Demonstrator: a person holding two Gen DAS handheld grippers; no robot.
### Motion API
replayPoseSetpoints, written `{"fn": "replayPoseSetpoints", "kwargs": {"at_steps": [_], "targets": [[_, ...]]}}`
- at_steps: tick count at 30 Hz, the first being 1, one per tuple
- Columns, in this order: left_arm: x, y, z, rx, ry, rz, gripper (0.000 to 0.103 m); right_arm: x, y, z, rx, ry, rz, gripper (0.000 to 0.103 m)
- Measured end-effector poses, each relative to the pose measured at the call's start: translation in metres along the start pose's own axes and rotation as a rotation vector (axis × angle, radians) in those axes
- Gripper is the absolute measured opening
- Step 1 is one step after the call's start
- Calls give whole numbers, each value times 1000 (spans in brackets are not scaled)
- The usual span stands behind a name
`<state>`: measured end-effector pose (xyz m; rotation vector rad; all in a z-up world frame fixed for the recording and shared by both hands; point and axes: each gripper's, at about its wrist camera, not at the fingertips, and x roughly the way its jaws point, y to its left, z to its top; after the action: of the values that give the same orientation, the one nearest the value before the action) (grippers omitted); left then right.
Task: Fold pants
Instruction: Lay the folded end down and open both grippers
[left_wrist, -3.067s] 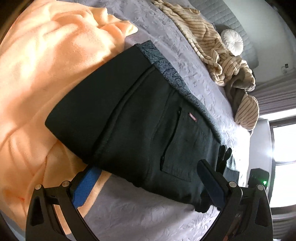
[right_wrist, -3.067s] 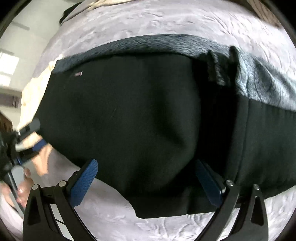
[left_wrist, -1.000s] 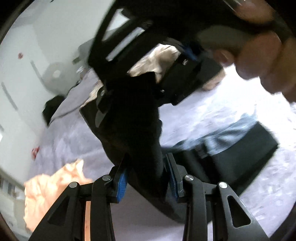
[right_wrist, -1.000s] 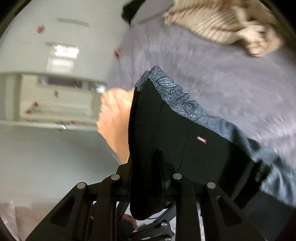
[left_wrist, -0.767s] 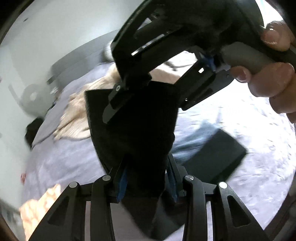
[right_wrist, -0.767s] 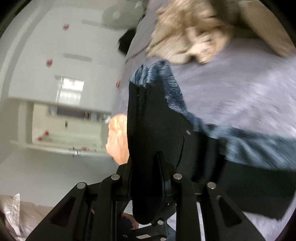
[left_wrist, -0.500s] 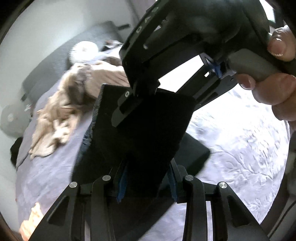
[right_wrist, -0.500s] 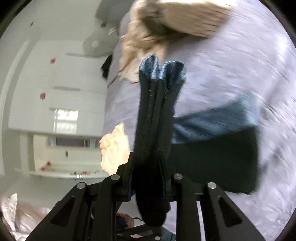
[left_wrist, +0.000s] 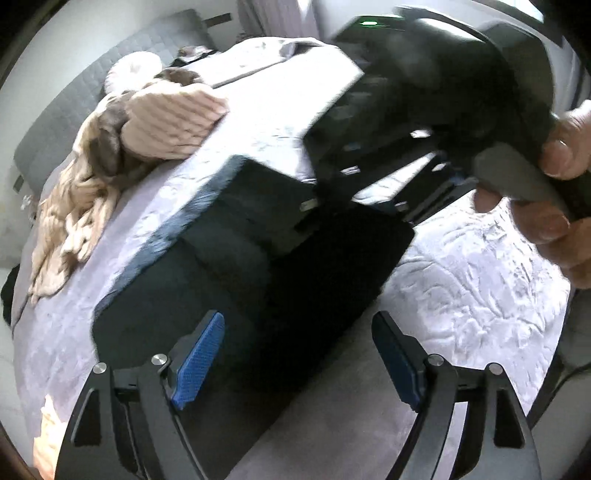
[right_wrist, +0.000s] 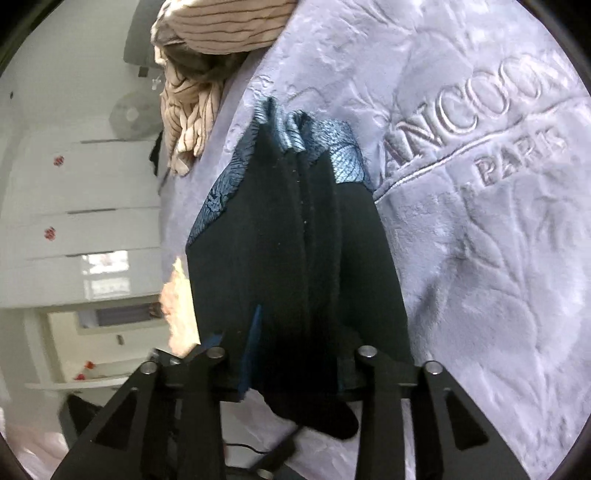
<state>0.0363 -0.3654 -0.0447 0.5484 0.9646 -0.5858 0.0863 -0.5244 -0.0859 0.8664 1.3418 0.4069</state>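
Note:
The black pants (left_wrist: 236, 280) with a blue patterned waistband lie folded in a thick stack on the lavender bed cover (left_wrist: 472, 266). My left gripper (left_wrist: 295, 354) is open, its blue pads on either side of the stack's near edge, holding nothing. My right gripper (right_wrist: 295, 354) is shut on a bunched fold of the pants (right_wrist: 295, 236), the waistband pointing away. In the left wrist view the right gripper's body (left_wrist: 424, 110) sits over the far end of the stack, blurred.
A beige striped garment (left_wrist: 122, 147) lies heaped at the far left of the bed, also in the right wrist view (right_wrist: 199, 66). An orange blanket (left_wrist: 44, 428) shows at the lower left. A grey headboard (left_wrist: 74, 107) is behind. A hand (left_wrist: 561, 184) grips the right tool.
My left gripper has let go of the pants and opened. The lifted pants have come down onto the bed as a folded stack. My right gripper stays shut on the fold.

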Motion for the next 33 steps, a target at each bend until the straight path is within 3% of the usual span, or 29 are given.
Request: {"fn": "replayPoseSetpoints", "kwargs": {"at_steps": [4,5,8,9,11,16,21,24,33], "targets": [[-16,43,-11,-125,8,12,83,-20,13,-13,-25,-49,-123,68],[-20,57,-15,-161,16,35,83,-24,14,-16,-29,-68,-198,73],[-22,82,-28,-238,62,76,83,-37,25,-30,-58,-126,-359,76],[-20,92,-33,-263,94,94,83,-40,33,-33,-71,-142,-389,82],[-15,108,-45,-317,165,122,83,-43,50,-36,-110,-167,-431,82],[-13,125,-66,-418,266,107,83,-22,98,-37,-276,-193,-544,83],[-17,135,-80,-486,317,95,83,14,113,-38,-317,-159,-515,83],[-18,138,-86,-499,336,93,83,39,89,-43,-265,-90,-533,83],[-23,138,-91,-514,362,76,83,37,85,-54,-271,-80,-551,84]]}}
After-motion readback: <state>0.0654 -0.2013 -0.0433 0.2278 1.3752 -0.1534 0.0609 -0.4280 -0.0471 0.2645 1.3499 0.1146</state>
